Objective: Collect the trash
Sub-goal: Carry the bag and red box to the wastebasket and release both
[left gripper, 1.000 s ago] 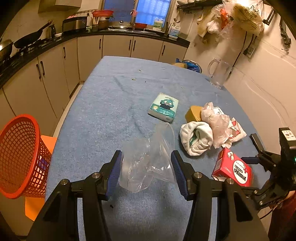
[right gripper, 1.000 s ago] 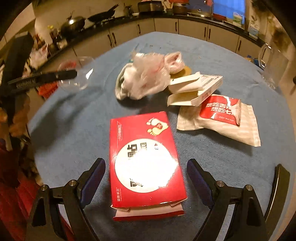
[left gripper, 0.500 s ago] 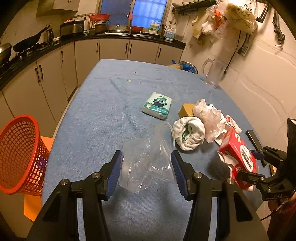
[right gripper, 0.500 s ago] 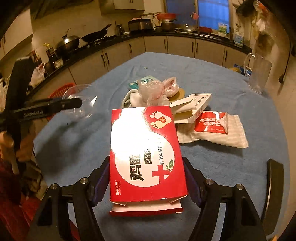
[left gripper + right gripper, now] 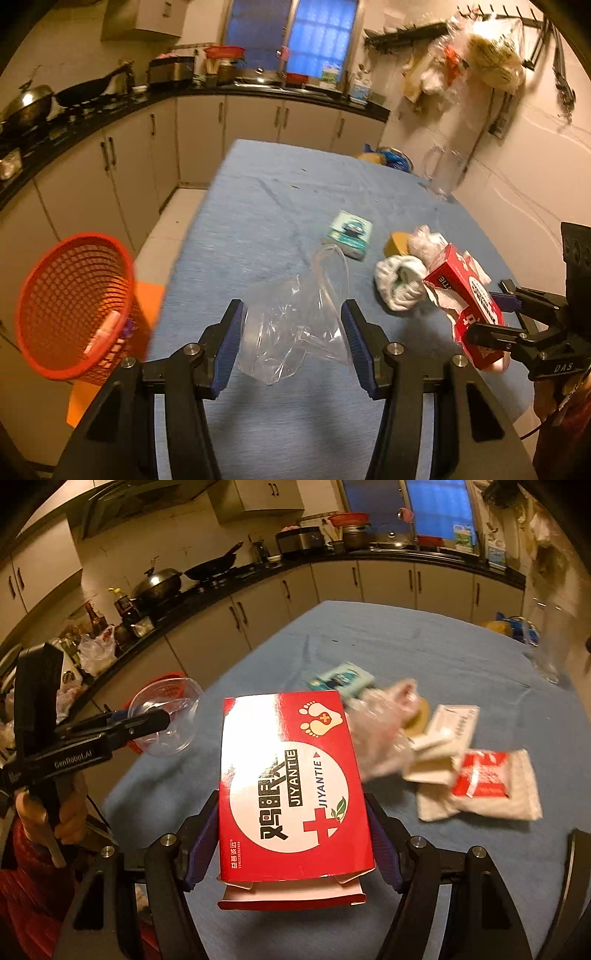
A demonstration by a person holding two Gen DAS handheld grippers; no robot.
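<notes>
My left gripper (image 5: 291, 347) is shut on a crushed clear plastic cup (image 5: 295, 321) and holds it above the blue table (image 5: 266, 214); the cup also shows in the right wrist view (image 5: 166, 716). My right gripper (image 5: 291, 834) is shut on a red cardboard box (image 5: 291, 794), lifted off the table; the box shows at the right in the left wrist view (image 5: 465, 299). An orange mesh trash basket (image 5: 70, 306) stands on an orange stool left of the table. A crumpled plastic bag (image 5: 380, 734), a white carton (image 5: 443, 734) and a red-and-white sachet (image 5: 487, 782) lie on the table.
A teal tissue pack (image 5: 349, 232), a white rolled cloth (image 5: 400, 282) and a yellow sponge (image 5: 395, 243) lie mid-table. A glass jug (image 5: 441, 173) stands at the far right edge. Cabinets and a cluttered counter (image 5: 110, 107) run behind and left.
My right gripper closed on the red box and lifted it off the table. Both grippers have risen; the left one still holds the cup, and the basket looks nearer.
</notes>
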